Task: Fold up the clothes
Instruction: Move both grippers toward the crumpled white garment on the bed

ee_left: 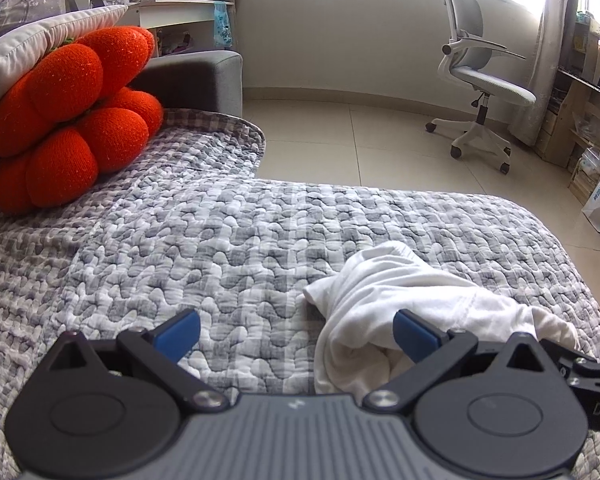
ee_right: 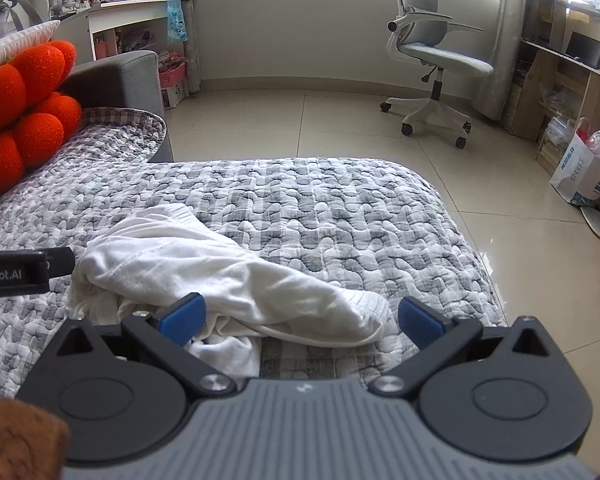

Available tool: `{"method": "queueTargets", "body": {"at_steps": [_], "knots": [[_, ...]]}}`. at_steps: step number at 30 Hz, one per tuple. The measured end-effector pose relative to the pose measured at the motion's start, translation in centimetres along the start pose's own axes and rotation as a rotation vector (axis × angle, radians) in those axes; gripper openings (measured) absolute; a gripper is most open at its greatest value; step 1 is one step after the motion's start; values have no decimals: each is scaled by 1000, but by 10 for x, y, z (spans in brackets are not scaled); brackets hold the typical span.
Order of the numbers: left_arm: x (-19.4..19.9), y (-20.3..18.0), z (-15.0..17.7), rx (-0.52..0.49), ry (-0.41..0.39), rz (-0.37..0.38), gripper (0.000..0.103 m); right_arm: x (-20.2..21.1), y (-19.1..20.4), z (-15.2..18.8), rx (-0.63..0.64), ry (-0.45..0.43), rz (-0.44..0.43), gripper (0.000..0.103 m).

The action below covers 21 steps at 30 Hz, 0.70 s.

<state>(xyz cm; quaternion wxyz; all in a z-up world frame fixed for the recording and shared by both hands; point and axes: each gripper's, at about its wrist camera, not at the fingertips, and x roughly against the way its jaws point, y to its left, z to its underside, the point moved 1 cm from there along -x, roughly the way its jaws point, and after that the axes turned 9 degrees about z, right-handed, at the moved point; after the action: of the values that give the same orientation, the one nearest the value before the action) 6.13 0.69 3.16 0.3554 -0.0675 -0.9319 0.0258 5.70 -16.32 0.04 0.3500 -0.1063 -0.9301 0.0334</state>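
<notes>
Quilted bed (ee_right: pixel 340 208) carries a crumpled white garment (ee_right: pixel 204 272), nothing folded yet, with left gripper (ee_left: pixel 296 336) and right gripper (ee_right: pixel 300 320) jaws both spread, empty.

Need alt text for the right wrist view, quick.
A crumpled white garment lies on a grey checked quilt, just ahead of the open right gripper. The left gripper enters from the left edge; an office chair stands on the tiled floor beyond.

Orange cushion (ee_left: pixel 72 120) on quilt (ee_left: pixel 220 240); office chair (ee_left: pixel 484 80).
</notes>
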Motion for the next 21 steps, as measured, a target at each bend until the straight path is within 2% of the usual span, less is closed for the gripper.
{"method": "queueTargets", "body": {"at_steps": [4,8,11,14,17,21], "knots": [[-5,2,-7,-14,-13,-25,102,-6,1,-13,30,9,19,102],[-8,0,-11,-27,-21,-51,102,-13,-8,-25,-34,1,8,102],[-10,0,-10,-38,-14,-78,102,-21,-14,-19,-64,30,-20,101],[-11,-2,-8,-67,-24,-102,102,-26,-24,-18,-106,62,-47,94],[-13,-1,-9,-59,-17,-100,102,-24,-31,-21,-133,47,-66,94],[-15,-2,-9,-68,-15,-97,102,-37,-34,-17,-161,97,-82,90]]}}
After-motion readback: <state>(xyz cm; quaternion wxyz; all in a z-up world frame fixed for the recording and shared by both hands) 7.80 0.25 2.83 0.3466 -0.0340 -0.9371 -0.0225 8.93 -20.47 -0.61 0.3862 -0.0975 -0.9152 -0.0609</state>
